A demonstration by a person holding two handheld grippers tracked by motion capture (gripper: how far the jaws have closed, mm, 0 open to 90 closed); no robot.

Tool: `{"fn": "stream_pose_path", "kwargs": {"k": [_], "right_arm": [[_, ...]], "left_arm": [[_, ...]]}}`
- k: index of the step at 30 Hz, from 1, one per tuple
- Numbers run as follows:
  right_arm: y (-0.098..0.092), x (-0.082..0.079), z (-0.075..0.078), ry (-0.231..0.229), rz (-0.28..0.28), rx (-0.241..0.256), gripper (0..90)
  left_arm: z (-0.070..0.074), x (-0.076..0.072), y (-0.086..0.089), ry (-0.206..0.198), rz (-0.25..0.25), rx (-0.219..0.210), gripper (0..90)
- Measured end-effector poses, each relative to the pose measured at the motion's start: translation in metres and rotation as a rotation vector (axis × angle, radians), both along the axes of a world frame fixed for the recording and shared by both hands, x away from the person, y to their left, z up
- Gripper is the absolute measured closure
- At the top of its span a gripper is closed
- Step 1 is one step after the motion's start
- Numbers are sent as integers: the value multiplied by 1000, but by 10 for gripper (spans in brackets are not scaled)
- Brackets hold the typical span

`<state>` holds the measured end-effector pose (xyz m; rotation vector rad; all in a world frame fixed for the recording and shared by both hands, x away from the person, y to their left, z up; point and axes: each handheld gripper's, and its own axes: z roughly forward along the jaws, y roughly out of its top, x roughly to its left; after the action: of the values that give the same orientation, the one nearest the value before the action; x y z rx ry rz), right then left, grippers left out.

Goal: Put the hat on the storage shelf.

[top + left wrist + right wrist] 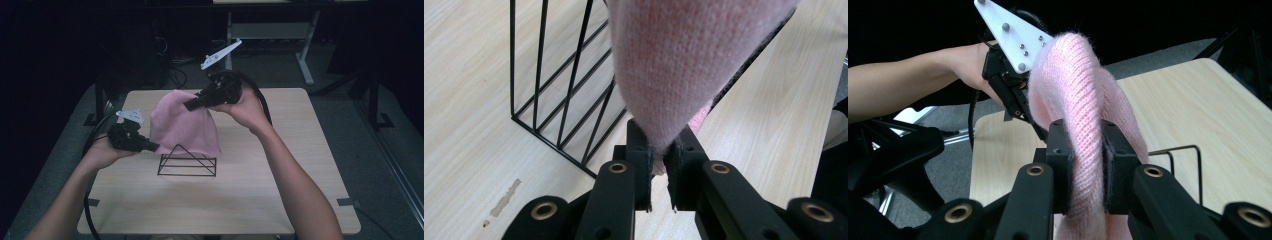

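A pink knitted cloth [182, 122] hangs stretched between both grippers above a black wire rack [187, 161] on the wooden table [280, 200]. My left gripper [150, 146] is shut on the cloth's lower left corner; in the left gripper view the pink cloth [684, 65] narrows down into the shut left gripper [659, 160], with the wire rack [564, 90] behind it. My right gripper [192, 105] is raised and shut on the cloth's upper edge; in the right gripper view a thick fold of the cloth [1083, 100] is squeezed in the right gripper [1087, 150].
The rack's wire end [1188, 160] shows past the right jaws, with the other hand and its gripper [1008, 60] beyond. A second table's white legs [305, 55] and cables [175, 70] lie on the dark floor behind. Bare tabletop lies in front of and right of the rack.
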<state>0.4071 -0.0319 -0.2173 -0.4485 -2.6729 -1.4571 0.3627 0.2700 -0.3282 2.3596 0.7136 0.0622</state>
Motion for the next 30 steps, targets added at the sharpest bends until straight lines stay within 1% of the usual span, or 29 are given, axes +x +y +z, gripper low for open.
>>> {"fn": "stream_pose_path", "kwargs": {"k": [1, 2, 5, 6, 7, 8, 9, 12, 13, 15, 16, 18, 19, 20, 22, 23, 24, 25, 28, 30], "right_arm": [[0, -1, -2, 6, -1, 0, 772], [0, 0, -3, 0, 1, -2, 772], [0, -1, -9, 6, 6, -10, 771], [0, -1, -10, 18, 3, -14, 770], [1, -2, -12, 15, 6, -14, 768], [1, -2, -14, 20, 8, -18, 766], [1, -2, -15, 19, 11, -20, 765], [2, -3, -21, 34, 14, -32, 763], [2, -2, -23, 30, 18, -31, 762], [3, -3, -27, 37, 21, -36, 761], [3, -3, -29, 46, 23, -38, 760], [4, -3, -33, 51, 29, -47, 753], [4, -4, -35, 58, 30, -51, 750], [5, -4, -39, 54, 38, -52, 748], [5, -5, -42, 64, 38, -59, 738], [5, -5, -43, 63, 40, -56, 736], [5, -5, -45, 74, 43, -62, 736], [5, -5, -47, 68, 47, -64, 736], [6, -7, -52, 84, 49, -67, 738], [6, -7, -56, 82, 56, -73, 742]], "left_arm": [[-2, 0, 0, 1, 2, 1, 819], [-3, -1, 0, -4, 1, 5, 819], [-7, -1, 1, 5, 5, 10, 819], [-9, -2, 1, 5, 7, 12, 819], [-11, -2, 1, 10, 11, 11, 819], [-12, -3, 1, 13, 12, 16, 819], [-14, -3, 2, 13, 9, 29, 819], [-18, -4, 2, 15, 10, 39, 819], [-20, -5, 2, 18, 14, 42, 819], [-23, -4, 2, 20, 9, 53, 819], [-26, -5, 2, 24, 18, 53, 820], [-29, -6, 2, 25, 19, 66, 820], [-29, -6, 2, 25, 19, 66, 820], [-32, -6, 2, 27, 17, 76, 820], [-35, -6, 2, 30, 28, 75, 820], [-37, -5, 3, 28, 24, 78, 820], [-39, -4, 3, 27, 24, 86, 820], [-41, -4, 3, 31, 33, 81, 820], [-45, -4, 3, 31, 36, 104, 820], [-46, -3, 2, 25, 28, 124, 820]]}}
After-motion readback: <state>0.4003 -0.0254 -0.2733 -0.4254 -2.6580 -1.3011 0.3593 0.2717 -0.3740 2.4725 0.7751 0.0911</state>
